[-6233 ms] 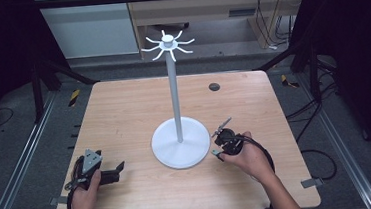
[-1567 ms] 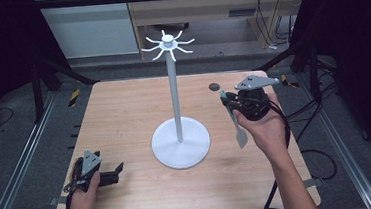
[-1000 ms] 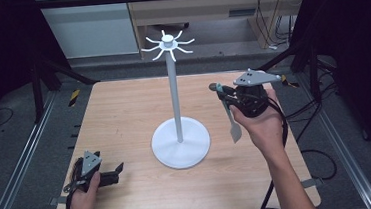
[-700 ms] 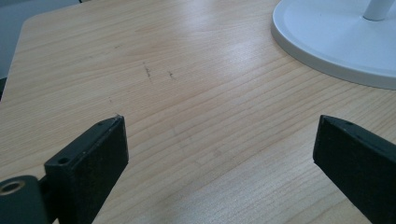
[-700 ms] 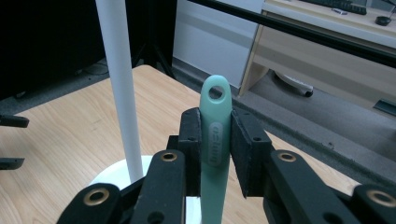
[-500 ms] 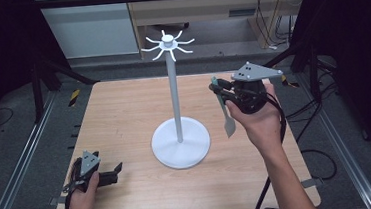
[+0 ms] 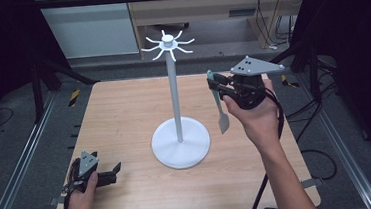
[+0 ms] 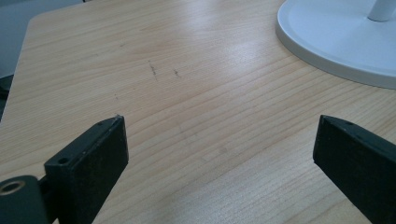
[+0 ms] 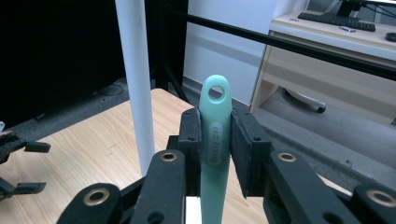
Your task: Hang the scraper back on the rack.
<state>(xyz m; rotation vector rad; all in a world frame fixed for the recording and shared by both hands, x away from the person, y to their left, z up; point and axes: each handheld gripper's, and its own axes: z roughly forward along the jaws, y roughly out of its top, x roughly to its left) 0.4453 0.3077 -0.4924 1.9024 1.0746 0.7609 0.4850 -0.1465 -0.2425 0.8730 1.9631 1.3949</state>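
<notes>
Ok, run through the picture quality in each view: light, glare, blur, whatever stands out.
High view: even overhead light on the table, dark surroundings, soft shadow around the stand's base. Left gripper view: a pale sheen across the wood, both black jaws of the left gripper soft-edged up close. Right gripper view: the mint spatula handle is fairly sharp, its embossed lettering unreadable; the left background is nearly black.
</notes>
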